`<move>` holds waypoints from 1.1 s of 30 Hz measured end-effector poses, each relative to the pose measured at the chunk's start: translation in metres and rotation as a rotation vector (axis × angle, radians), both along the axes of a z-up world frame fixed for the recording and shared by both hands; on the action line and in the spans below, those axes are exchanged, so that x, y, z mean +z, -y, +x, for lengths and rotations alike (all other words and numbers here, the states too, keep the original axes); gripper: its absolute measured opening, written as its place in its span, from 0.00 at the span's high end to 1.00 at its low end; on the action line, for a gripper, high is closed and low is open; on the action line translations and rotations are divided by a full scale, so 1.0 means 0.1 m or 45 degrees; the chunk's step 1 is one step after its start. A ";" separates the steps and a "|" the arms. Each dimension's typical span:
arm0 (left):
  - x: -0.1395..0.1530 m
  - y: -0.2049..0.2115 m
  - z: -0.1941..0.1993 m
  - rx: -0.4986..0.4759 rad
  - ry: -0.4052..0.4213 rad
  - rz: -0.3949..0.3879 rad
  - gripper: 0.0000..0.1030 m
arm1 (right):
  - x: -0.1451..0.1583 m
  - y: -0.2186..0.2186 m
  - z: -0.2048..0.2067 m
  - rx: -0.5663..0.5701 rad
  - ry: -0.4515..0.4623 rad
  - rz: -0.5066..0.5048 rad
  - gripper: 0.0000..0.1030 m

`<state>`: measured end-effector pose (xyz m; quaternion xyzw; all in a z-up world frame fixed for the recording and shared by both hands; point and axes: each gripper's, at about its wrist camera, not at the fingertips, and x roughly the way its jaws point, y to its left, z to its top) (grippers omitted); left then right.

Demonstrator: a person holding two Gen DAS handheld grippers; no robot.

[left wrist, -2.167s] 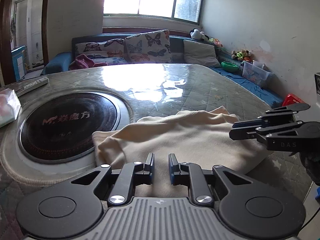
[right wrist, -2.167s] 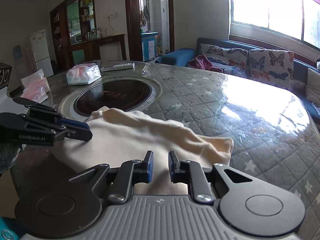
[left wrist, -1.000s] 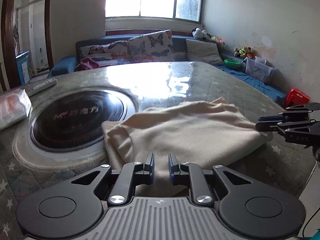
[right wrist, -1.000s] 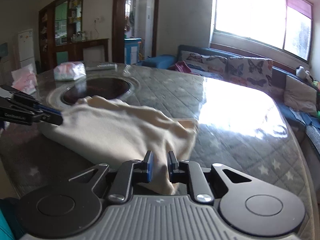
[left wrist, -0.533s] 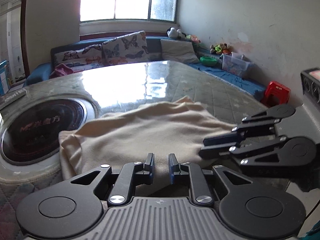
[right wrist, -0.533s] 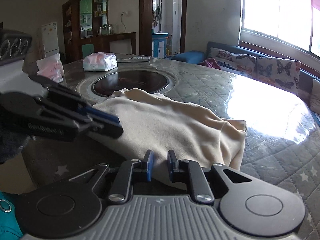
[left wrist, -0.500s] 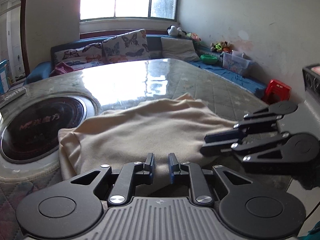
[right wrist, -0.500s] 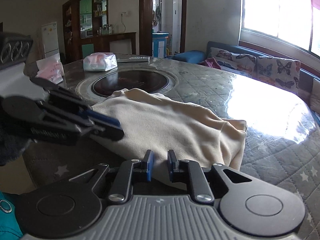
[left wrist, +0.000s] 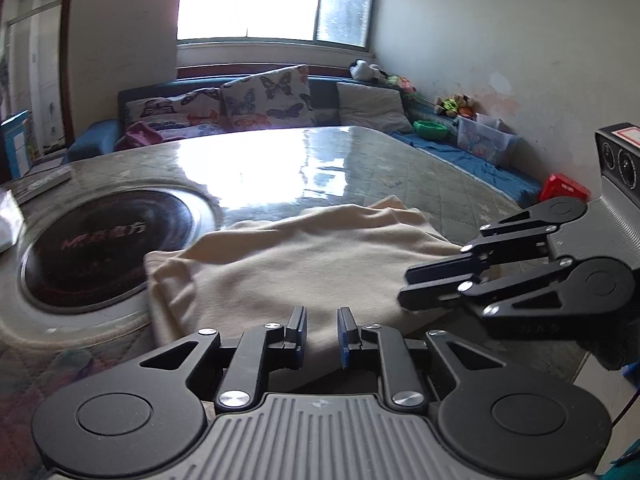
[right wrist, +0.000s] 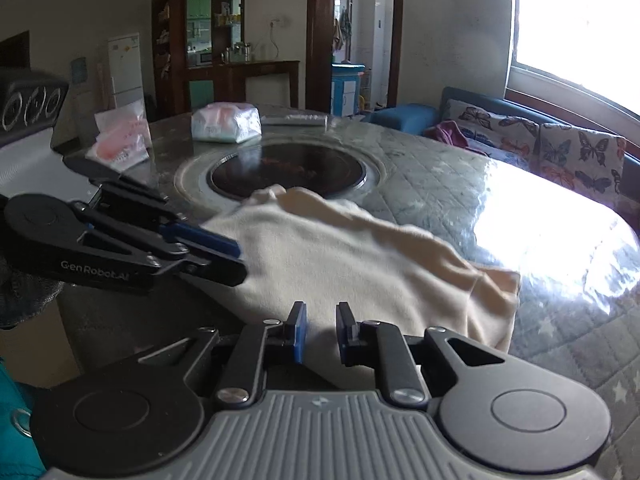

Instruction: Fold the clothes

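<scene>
Cream cloth (left wrist: 304, 256), folded into a thick, rumpled rectangle, lies on the quilted, star-patterned table (left wrist: 420, 176) just beside the round black cooktop (left wrist: 104, 248) set into it, one corner of the fabric reaching the cooktop's pale rim. From where the left gripper (left wrist: 322, 330) hovers over the near edge of the cloth, its two blue-padded fingers stand a narrow gap apart with nothing between them. The right gripper (right wrist: 318, 330) sits the same way at the other end of the cloth's near side, fingers parted by a small gap and holding nothing, the fabric lying just beyond the tips. In the left view the right gripper reaches in from the side, its tips at the cloth's right edge; whether they touch it I cannot tell. In the right view the left gripper's tips sit against the cloth's left edge. Farther back on the table rest a pack of tissues (right wrist: 226, 122), a pink-and-white bag (right wrist: 120, 140) and a flat remote (right wrist: 296, 120). Beyond the table, a blue sofa carries butterfly cushions (left wrist: 266, 98) under a bright window (left wrist: 272, 0).
</scene>
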<state>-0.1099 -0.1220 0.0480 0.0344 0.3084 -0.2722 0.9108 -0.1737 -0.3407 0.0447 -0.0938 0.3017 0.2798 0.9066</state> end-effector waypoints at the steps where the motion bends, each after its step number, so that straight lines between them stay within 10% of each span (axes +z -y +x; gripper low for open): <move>1: 0.00 -0.06 0.00 0.023 -0.008 -0.006 0.82 | 0.02 -0.01 0.02 0.011 -0.005 0.010 0.86; 18: -0.06 -0.50 0.02 0.184 -0.095 -0.125 0.82 | 0.14 -0.67 0.65 0.251 -0.023 -0.048 0.85; 33: -0.10 -0.57 0.02 0.169 -0.114 -0.150 0.82 | -0.15 -1.00 1.33 0.170 -0.120 -0.069 0.86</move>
